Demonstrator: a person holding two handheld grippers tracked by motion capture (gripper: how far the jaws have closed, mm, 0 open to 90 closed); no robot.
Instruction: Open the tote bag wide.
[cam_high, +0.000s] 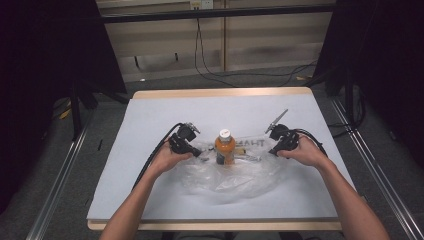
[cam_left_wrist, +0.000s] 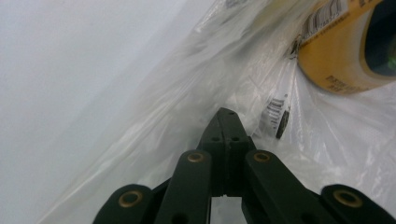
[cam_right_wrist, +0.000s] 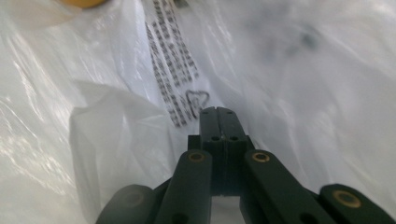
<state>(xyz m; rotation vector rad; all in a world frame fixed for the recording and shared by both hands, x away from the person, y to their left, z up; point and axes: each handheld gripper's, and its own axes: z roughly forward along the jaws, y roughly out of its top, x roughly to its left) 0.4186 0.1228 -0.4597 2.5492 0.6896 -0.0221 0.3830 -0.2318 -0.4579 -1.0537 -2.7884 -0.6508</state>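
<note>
A clear, thin plastic bag with black printed lettering lies crumpled near the middle of the white-covered worktop, and an orange bottle with a white cap stands upright at its far, open edge, apparently just inside the mouth. The left tongs are pressed together at the bag's left edge and the right tongs at its right edge; in the left gripper view and the right gripper view both pairs look shut against the film, probably pinching a fold of it, though the film between the jaws is hard to make out. The bag should handle as very light, limp and slippery, likely to slide out or stretch under a pull. The rim either side of the bottle seems the best hold. The bottle looks stiffer, heavier and easy to tip.
</note>
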